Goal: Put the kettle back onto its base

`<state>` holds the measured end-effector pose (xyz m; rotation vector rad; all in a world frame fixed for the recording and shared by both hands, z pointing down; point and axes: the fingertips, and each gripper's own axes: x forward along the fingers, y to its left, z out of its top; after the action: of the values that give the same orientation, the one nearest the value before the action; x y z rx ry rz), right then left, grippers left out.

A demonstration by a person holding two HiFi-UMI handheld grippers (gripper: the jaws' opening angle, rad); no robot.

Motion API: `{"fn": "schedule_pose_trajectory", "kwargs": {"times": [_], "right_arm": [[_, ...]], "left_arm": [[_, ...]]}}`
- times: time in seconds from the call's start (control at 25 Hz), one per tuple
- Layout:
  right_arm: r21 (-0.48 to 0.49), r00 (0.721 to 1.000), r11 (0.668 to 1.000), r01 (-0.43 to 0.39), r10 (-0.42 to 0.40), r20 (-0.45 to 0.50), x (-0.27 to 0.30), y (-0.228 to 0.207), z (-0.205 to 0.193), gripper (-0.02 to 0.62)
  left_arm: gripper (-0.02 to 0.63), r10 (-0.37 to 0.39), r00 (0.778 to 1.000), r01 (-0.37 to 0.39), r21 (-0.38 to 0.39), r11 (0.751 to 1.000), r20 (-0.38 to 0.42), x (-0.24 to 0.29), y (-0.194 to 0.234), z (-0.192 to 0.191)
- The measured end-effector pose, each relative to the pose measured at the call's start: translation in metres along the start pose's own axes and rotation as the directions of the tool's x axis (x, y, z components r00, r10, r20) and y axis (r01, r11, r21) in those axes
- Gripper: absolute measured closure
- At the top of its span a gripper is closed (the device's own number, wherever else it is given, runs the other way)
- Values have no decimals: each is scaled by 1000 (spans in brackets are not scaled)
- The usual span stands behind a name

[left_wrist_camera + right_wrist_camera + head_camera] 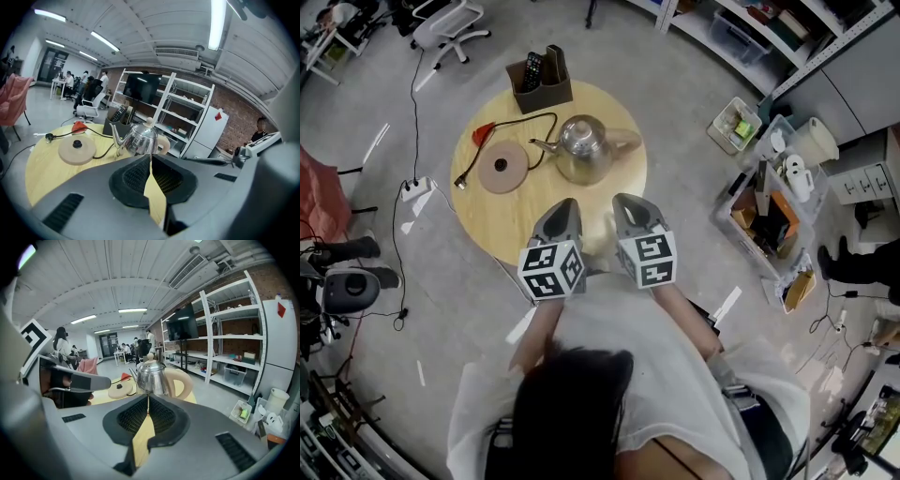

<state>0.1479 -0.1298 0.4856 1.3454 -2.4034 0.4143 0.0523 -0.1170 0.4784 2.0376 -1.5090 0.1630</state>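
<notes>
Shiny steel cream-handled kettle (581,148) sits at three o'clock of its round beige base (502,168); left gripper (565,205) and right gripper (625,202), jaws pressed together and empty, face it, likely lining up a pickup

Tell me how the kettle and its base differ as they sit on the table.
The kettle is shiny metal; the base is a matte, pale disc with a dark centre. The kettle stands tall, with spout, lid knob and cream handle; the base lies flat and low. A black cord runs from the base; none shows on the kettle. Both rest on the round wooden table, side by side, the kettle not on the base.
</notes>
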Motion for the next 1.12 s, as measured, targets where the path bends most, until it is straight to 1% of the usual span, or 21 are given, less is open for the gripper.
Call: {"fn": "schedule_pose_trajectory", "kwargs": {"times": [0.2,0.36,0.56,0.72,0.76,0.8,0.84,0.88,0.92,1.12], "right_arm": [[4,1000,1000,11,-11,22,0,-5,5,568],[25,1000,1000,0,-1,29,2,-7,10,568],[27,999,999,23,-24,32,8,-21,12,568],[34,998,999,42,-43,39,12,-30,16,566],[46,999,998,32,-34,42,15,-31,17,551],[63,999,998,11,-14,44,18,-32,17,486],[81,999,997,-9,6,45,21,-32,17,398],[93,999,995,-19,15,45,23,-33,17,382],[96,999,995,-16,11,48,25,-35,17,382],[87,996,995,44,-51,76,32,-52,24,380]], "left_arm": [[572,9,1000,-9,10,1000,-1,-2,2,0],[572,11,1000,-11,12,1000,-3,1,4,3],[572,-6,1000,7,23,1000,-12,8,2,4],[572,-4,1000,5,23,1000,-9,7,5,8],[572,-3,1000,3,19,1000,-10,7,6,8],[572,-1,1000,1,14,1000,-13,7,9,8],[572,3,1000,-2,10,1000,-16,7,11,7],[572,7,1000,-6,7,1000,-20,7,14,7],[572,11,1000,-11,5,1000,-23,7,16,7],[572,18,1000,-18,2,1000,-22,7,26,11]]}}
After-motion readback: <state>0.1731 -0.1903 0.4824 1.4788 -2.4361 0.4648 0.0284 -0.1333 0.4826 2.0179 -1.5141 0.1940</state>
